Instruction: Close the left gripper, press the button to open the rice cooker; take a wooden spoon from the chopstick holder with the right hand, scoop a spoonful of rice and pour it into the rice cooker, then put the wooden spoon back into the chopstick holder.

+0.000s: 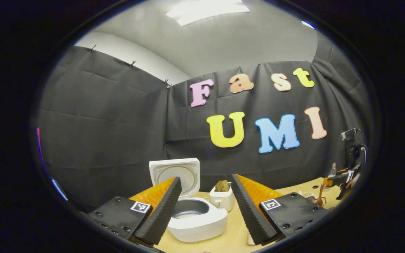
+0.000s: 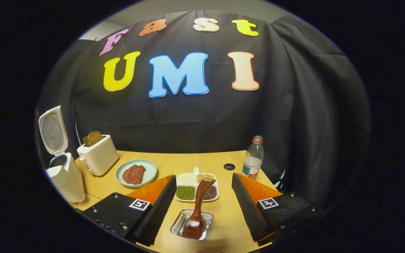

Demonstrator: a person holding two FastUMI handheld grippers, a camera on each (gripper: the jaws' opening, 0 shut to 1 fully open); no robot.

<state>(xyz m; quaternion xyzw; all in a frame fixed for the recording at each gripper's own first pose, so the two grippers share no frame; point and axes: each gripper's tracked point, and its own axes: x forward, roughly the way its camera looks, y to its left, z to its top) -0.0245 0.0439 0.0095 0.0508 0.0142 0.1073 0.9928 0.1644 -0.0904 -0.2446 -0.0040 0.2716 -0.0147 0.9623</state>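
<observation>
Right gripper view: right gripper (image 2: 202,207) gapes wide over the wooden spoon (image 2: 197,211) in its chopstick holder (image 2: 181,225); bottle (image 2: 253,158) label unreadable. Left gripper (image 1: 206,207) wide, rice cooker (image 1: 197,218) open.

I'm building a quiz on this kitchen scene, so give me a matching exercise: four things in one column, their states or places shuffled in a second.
Things:
1. rice cooker
2. wooden spoon
3. toaster
4. plate

States or places:
A. holds a brown slice
B. lid up
C. stands in the metal holder
D. carries a reddish patty

Pairs: 1-B, 2-C, 3-A, 4-D
</observation>
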